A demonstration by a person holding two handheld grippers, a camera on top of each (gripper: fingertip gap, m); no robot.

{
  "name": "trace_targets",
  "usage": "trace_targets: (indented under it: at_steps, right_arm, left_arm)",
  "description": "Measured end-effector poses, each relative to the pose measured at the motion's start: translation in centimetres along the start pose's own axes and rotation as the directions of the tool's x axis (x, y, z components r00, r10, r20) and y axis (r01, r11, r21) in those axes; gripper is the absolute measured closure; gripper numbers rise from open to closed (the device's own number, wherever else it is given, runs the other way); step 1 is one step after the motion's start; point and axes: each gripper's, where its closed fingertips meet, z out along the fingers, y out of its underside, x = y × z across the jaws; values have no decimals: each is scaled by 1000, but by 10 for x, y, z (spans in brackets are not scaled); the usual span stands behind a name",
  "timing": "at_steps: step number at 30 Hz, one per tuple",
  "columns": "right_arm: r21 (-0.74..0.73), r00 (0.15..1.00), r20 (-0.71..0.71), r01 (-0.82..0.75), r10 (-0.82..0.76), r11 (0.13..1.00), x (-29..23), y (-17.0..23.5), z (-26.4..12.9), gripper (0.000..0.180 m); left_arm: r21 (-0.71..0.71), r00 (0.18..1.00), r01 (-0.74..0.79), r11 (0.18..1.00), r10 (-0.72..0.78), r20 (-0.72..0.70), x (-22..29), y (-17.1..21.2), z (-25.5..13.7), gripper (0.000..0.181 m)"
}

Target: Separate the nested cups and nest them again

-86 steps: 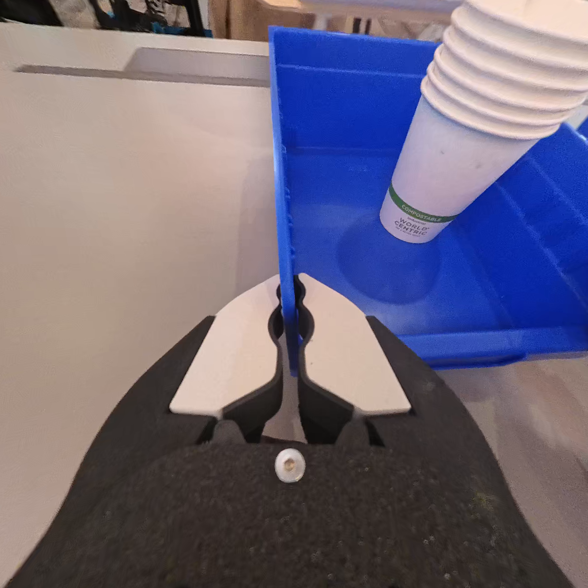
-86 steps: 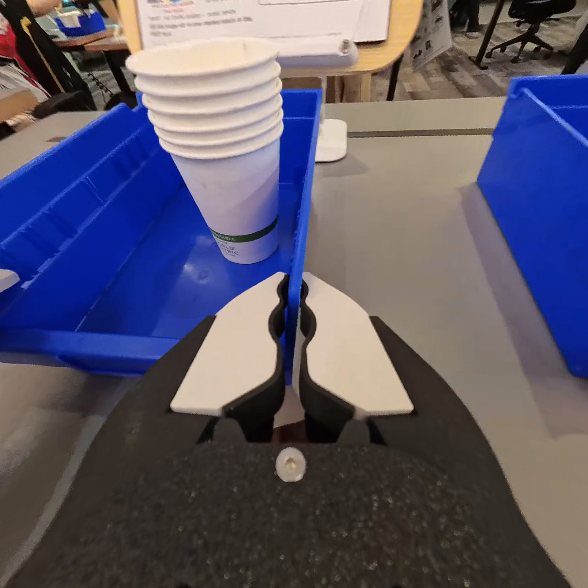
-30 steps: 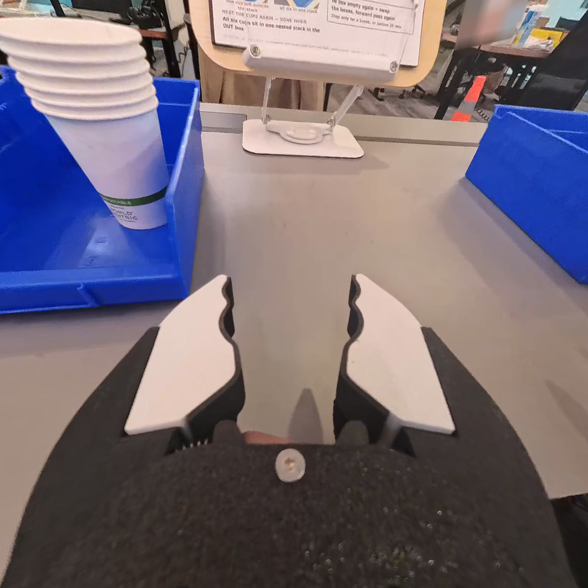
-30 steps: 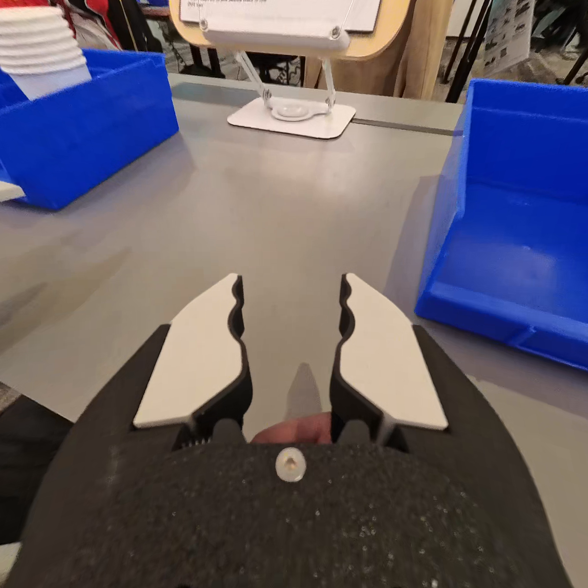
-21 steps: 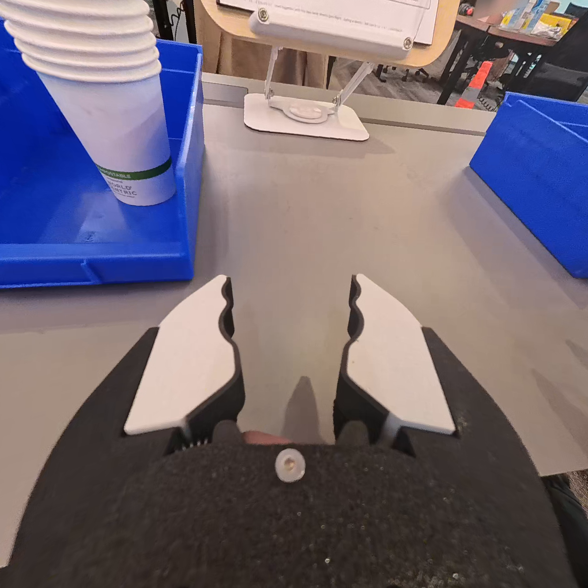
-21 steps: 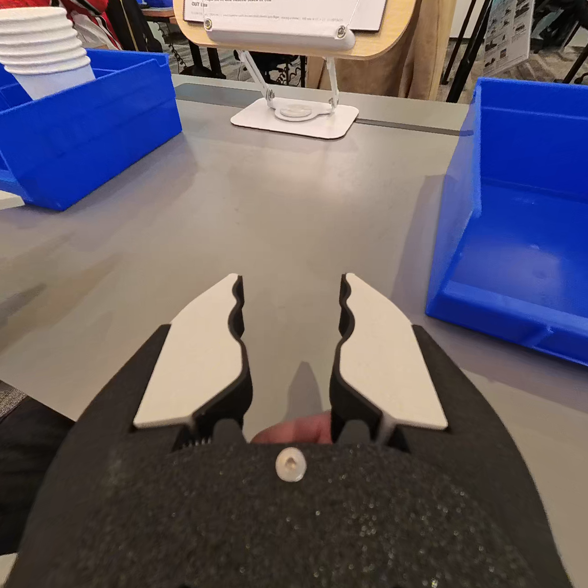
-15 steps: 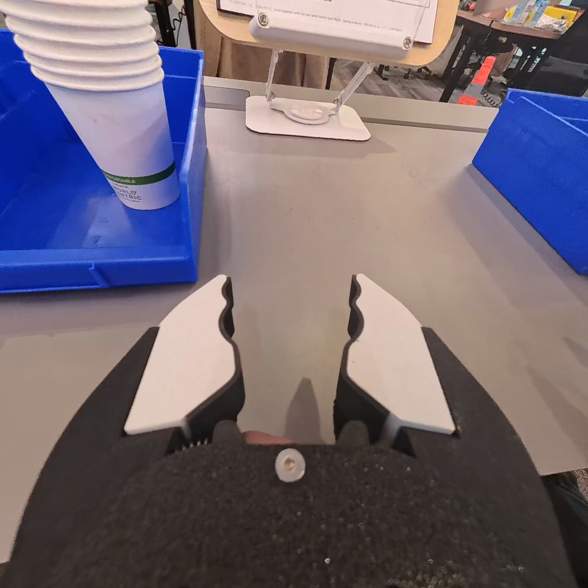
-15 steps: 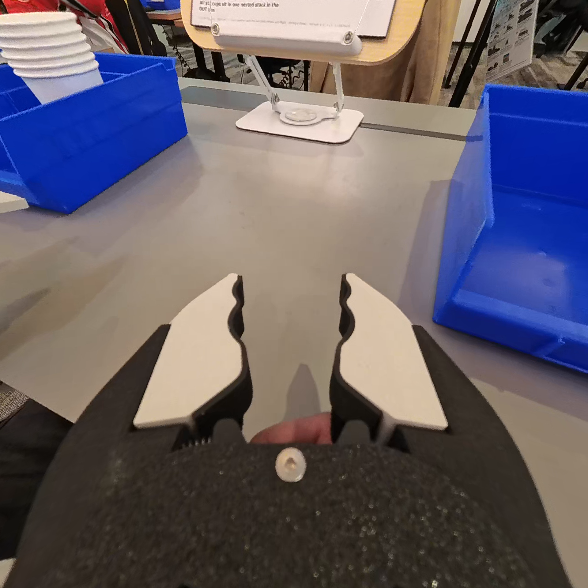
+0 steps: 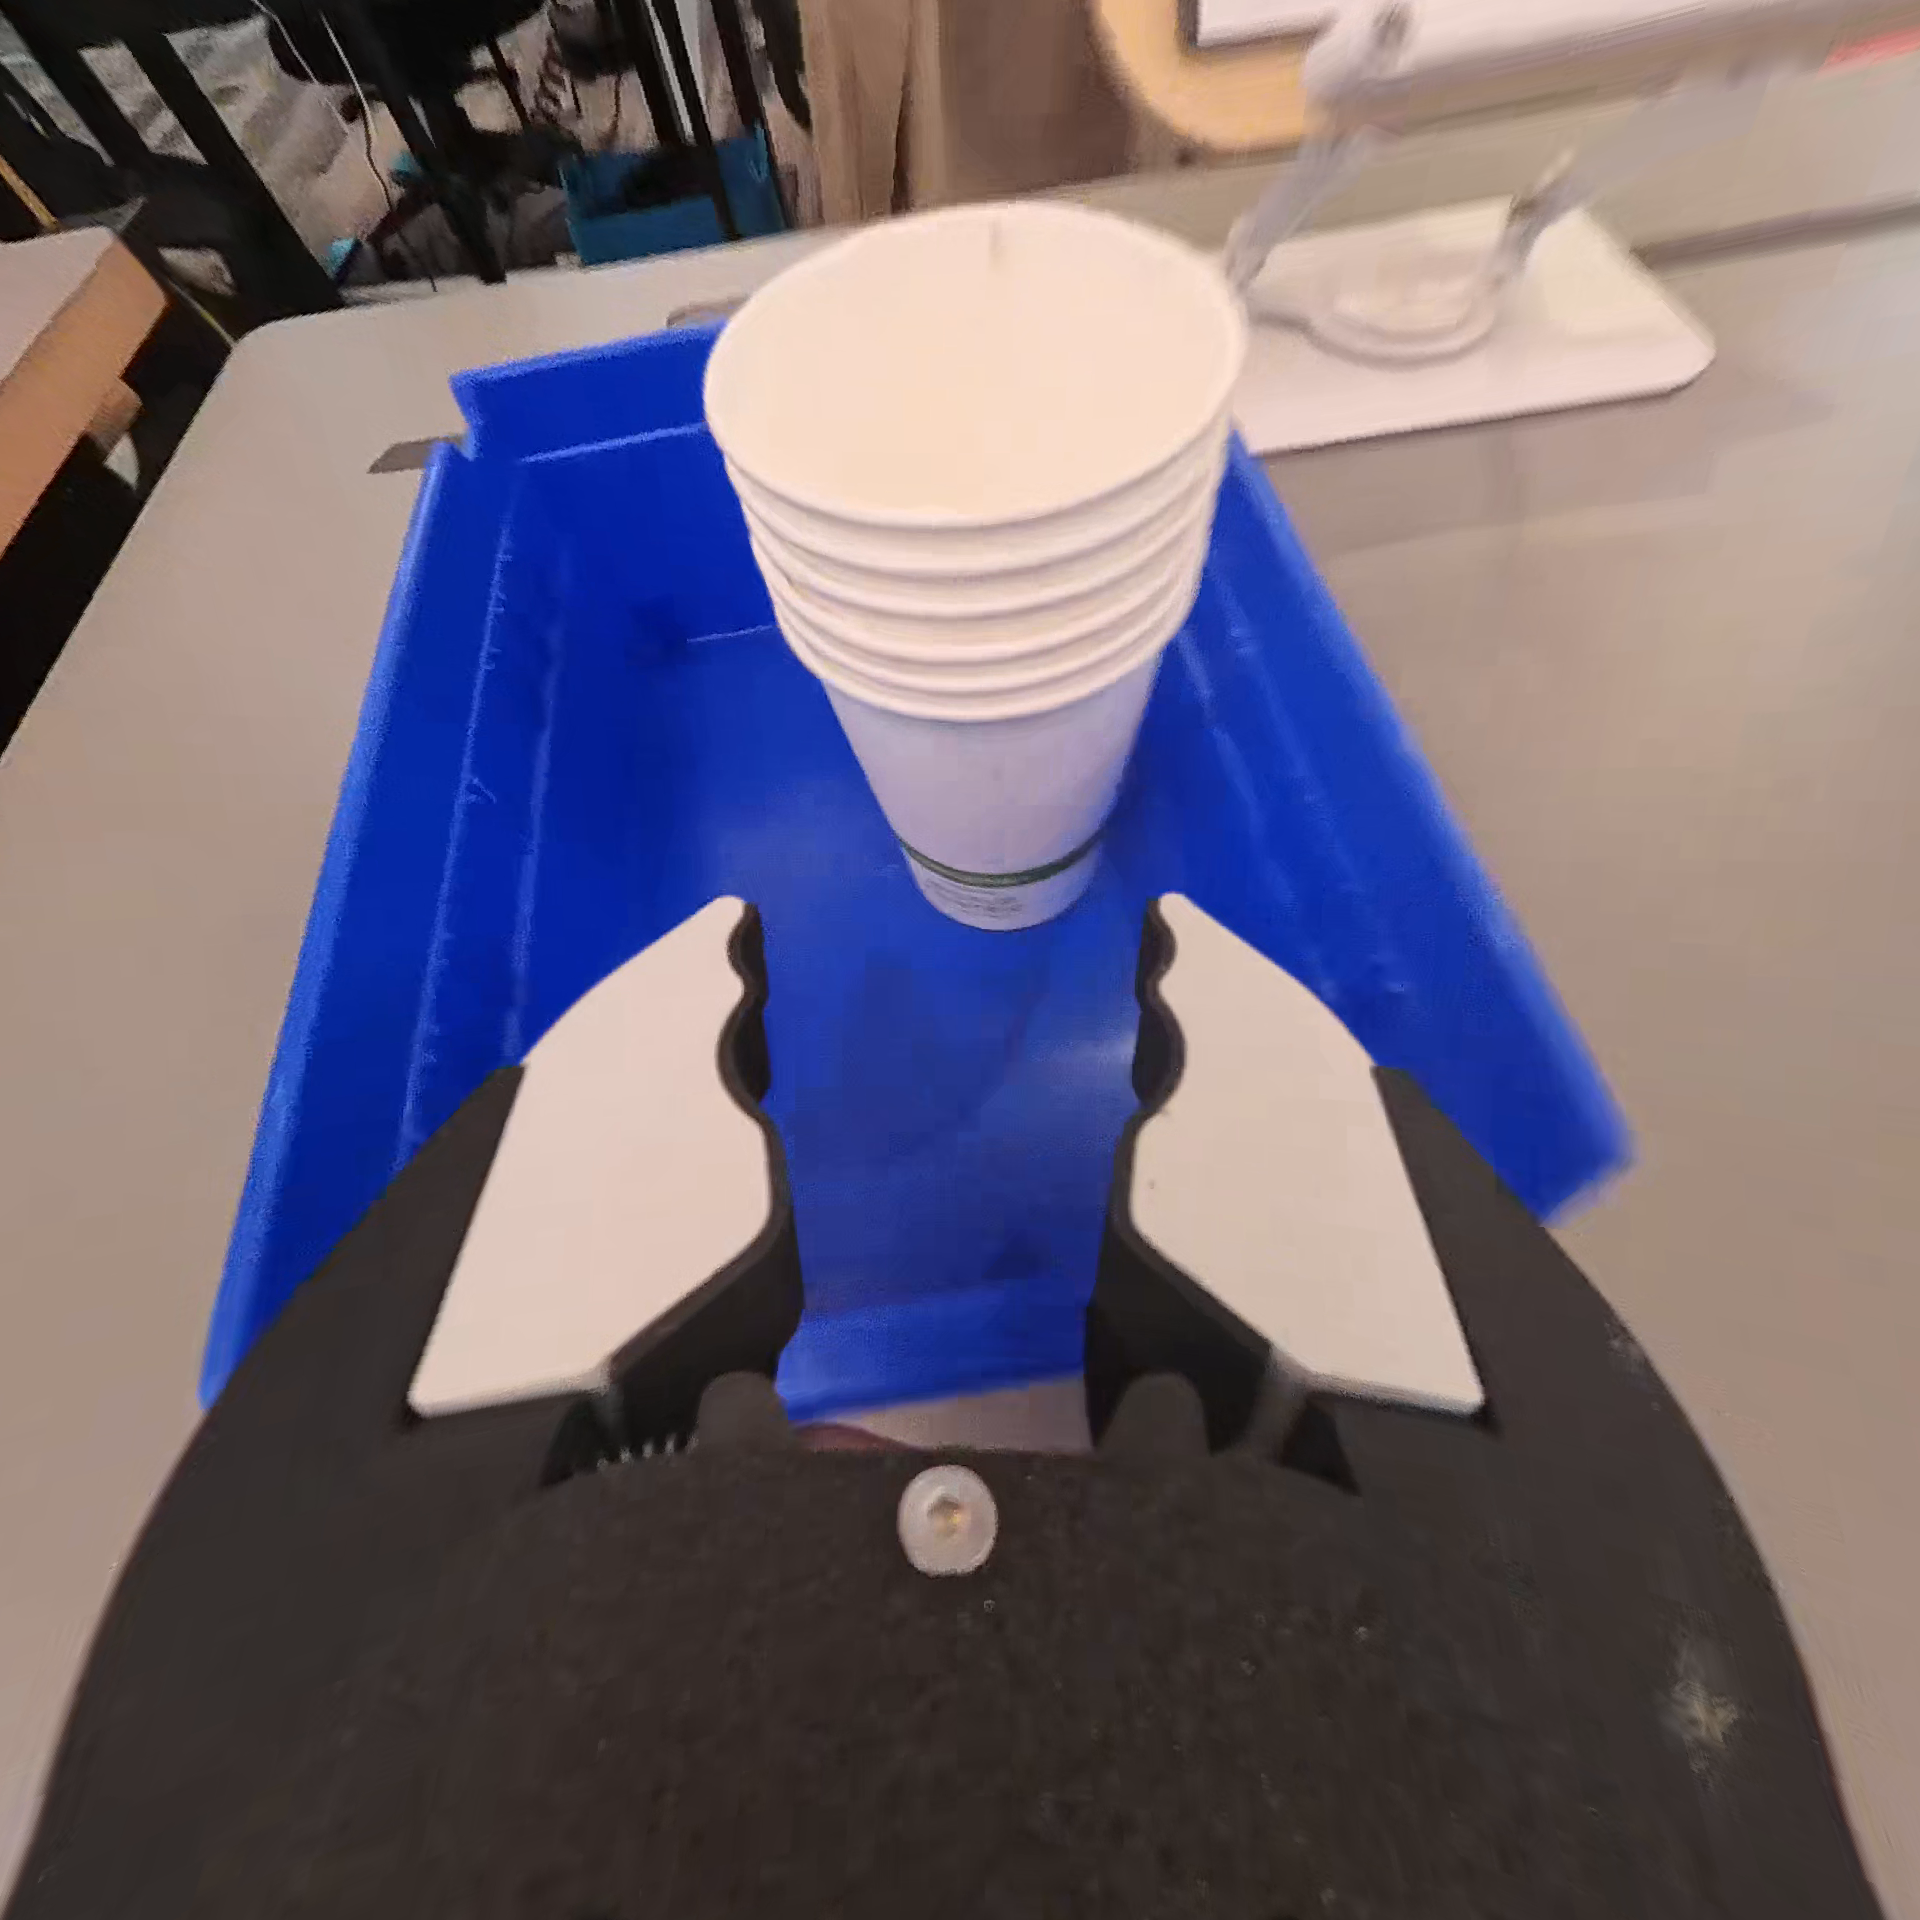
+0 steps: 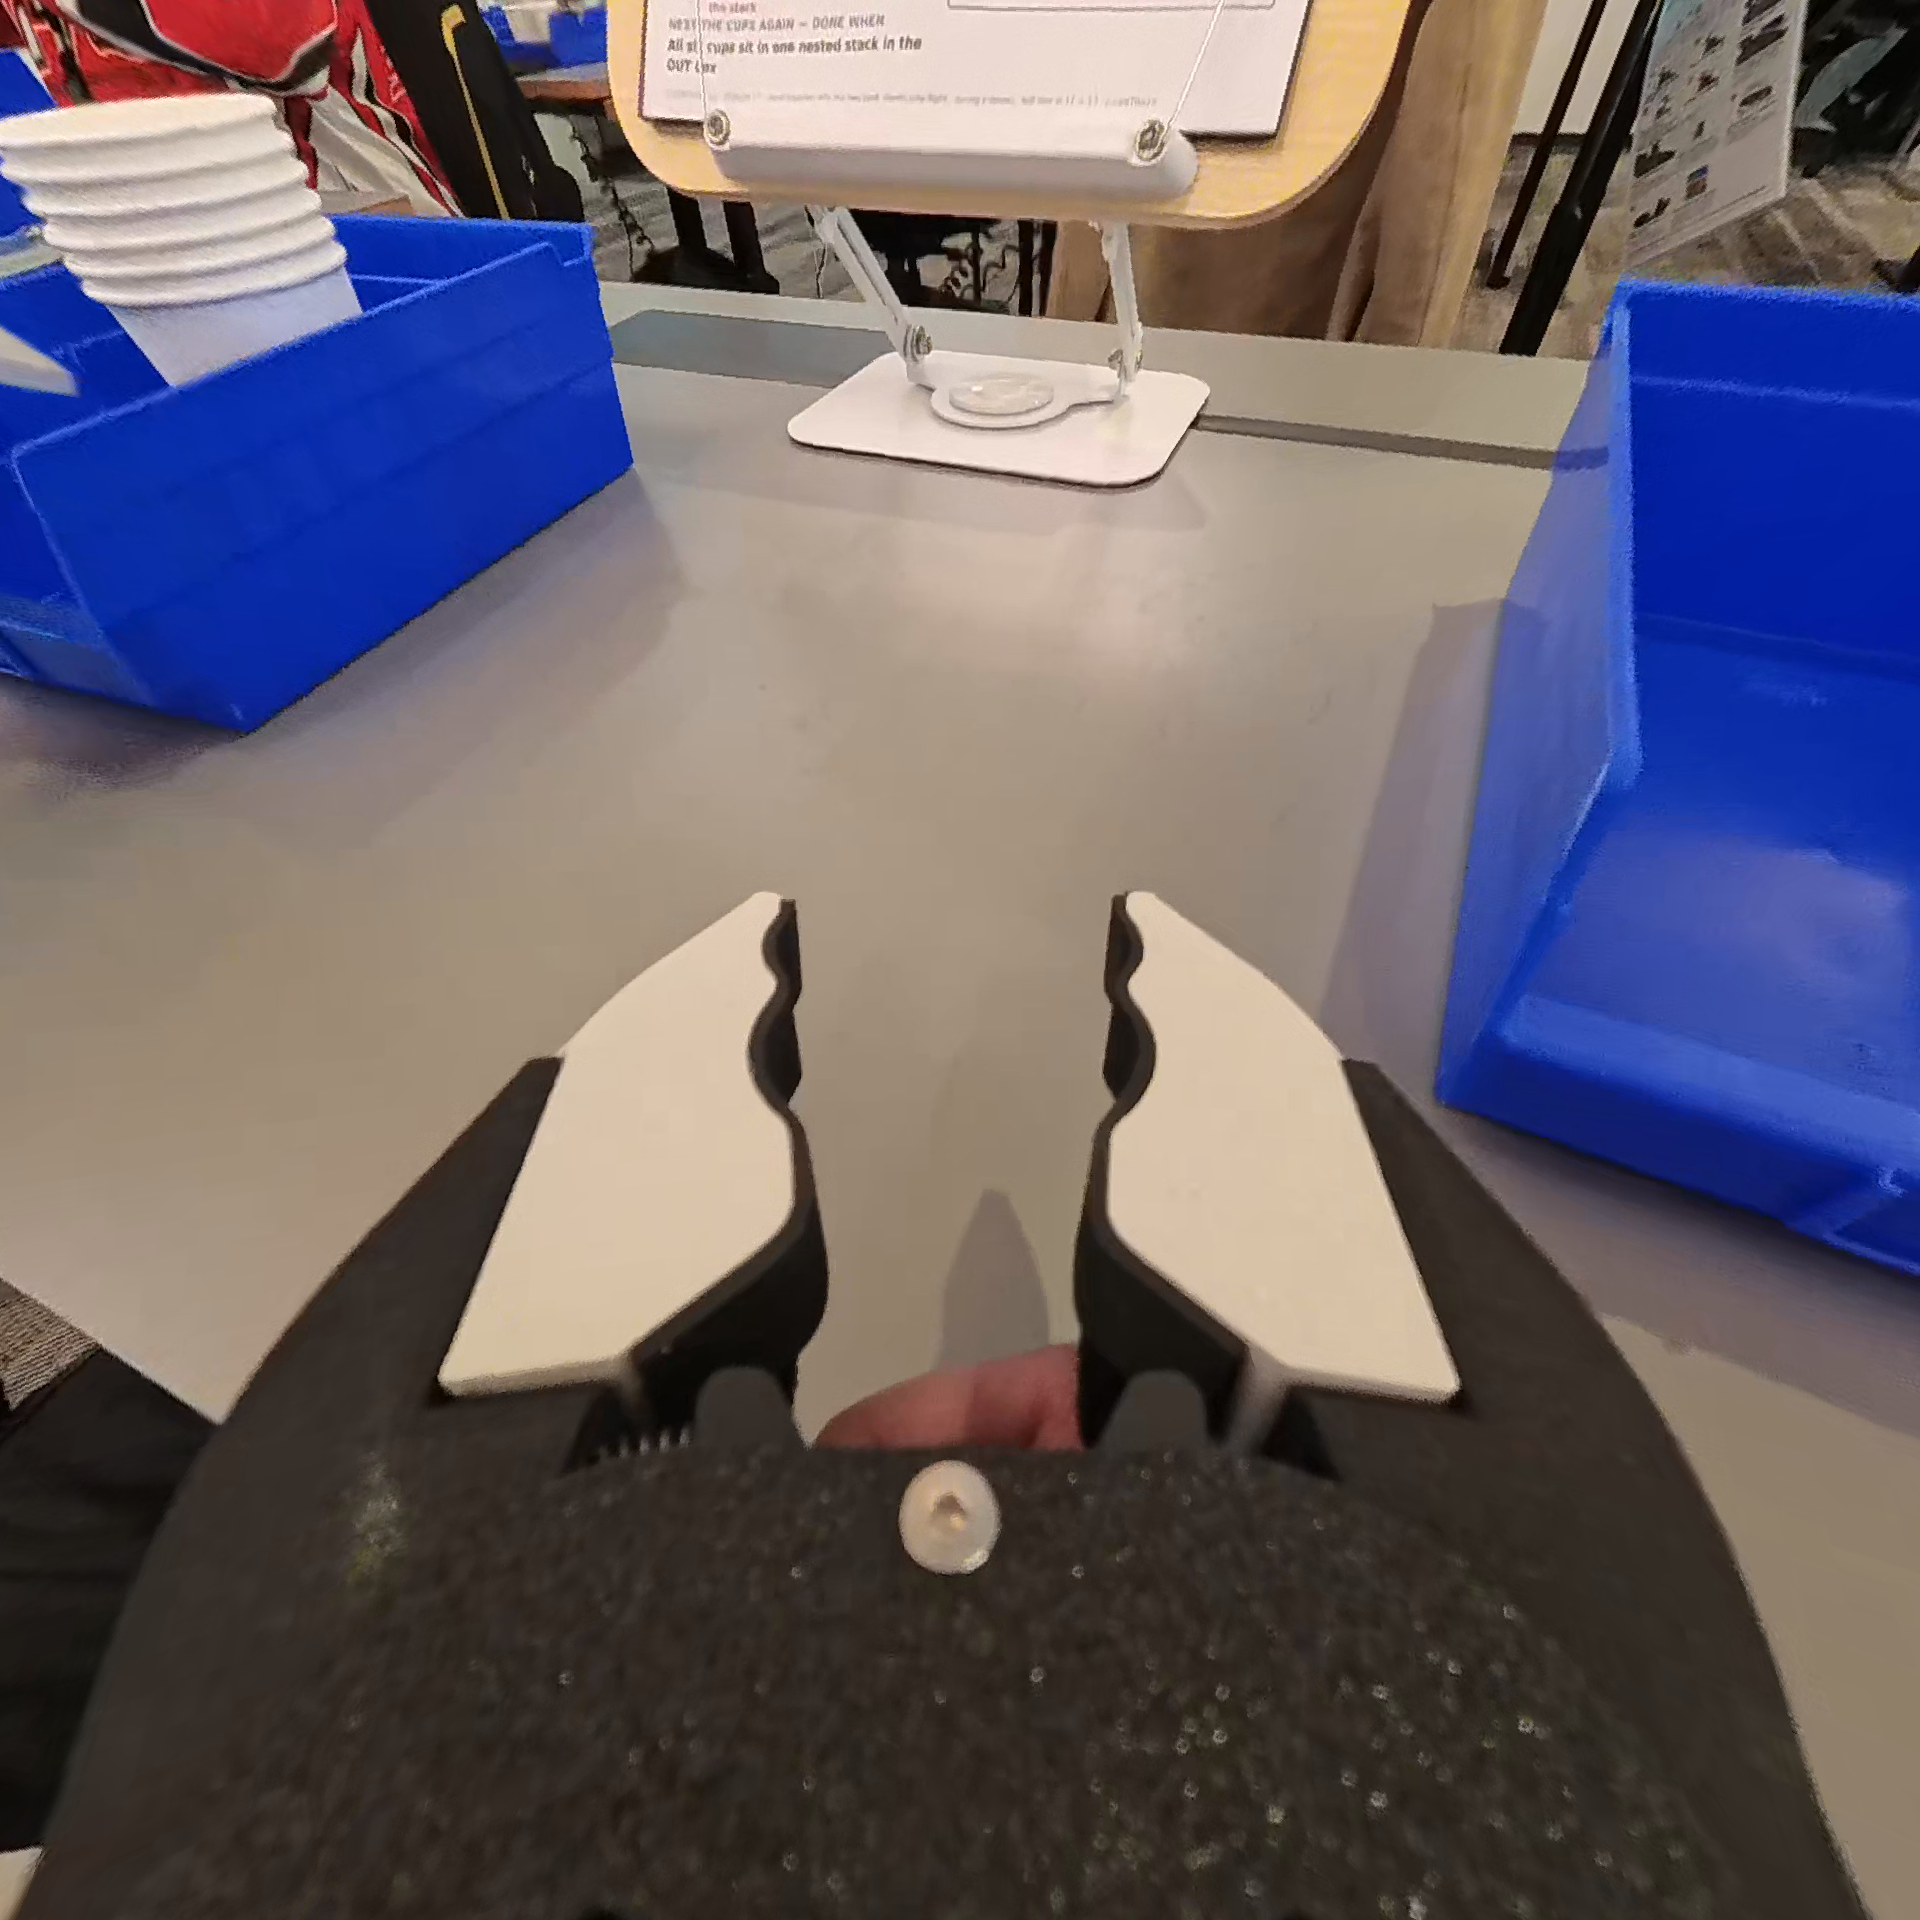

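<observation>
Nested cup stack (image 9: 977, 582) is seen upright in the left blue bin (image 9: 436, 935), dead ahead of the spread-jawed, empty left gripper (image 9: 951, 925); right gripper (image 10: 951, 914), also parted, is held farther off.

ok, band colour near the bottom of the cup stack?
Green, on the white cup stack; clearest in the left wrist view.

even indoor light, possibly motion-blurred left view

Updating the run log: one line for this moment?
left gripper: open, facing cup stack in left bin | right gripper: open over table
</observation>
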Motion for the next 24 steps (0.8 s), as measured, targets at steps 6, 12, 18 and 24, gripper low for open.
trace_targets:
  at_steps: [6, 12, 18, 24]
  right_arm:
    - [-7, 998, -47, 32, -33, 999, 14, 0, -3, 125]
    - [-38, 999, -48, -17, 15, 999, 24, 8, 2, 126]
    - [-44, 999, -42, 8, -10, 999, 24, 6, 7, 127]
    - [-48, 999, -32, 16, -18, 999, 23, 5, 10, 128]
  left_arm:
    - [-113, 987, 8, 994, -26, -161, 7, 1, 53, 106]
    - [-72, 968, 31, 997, -48, -244, 9, -23, 77, 97]
    - [-25, 937, 13, 1000, -20, -348, 16, -47, 102, 97]
    - [7, 924, -26, 1000, 27, -381, 18, -54, 121, 100]
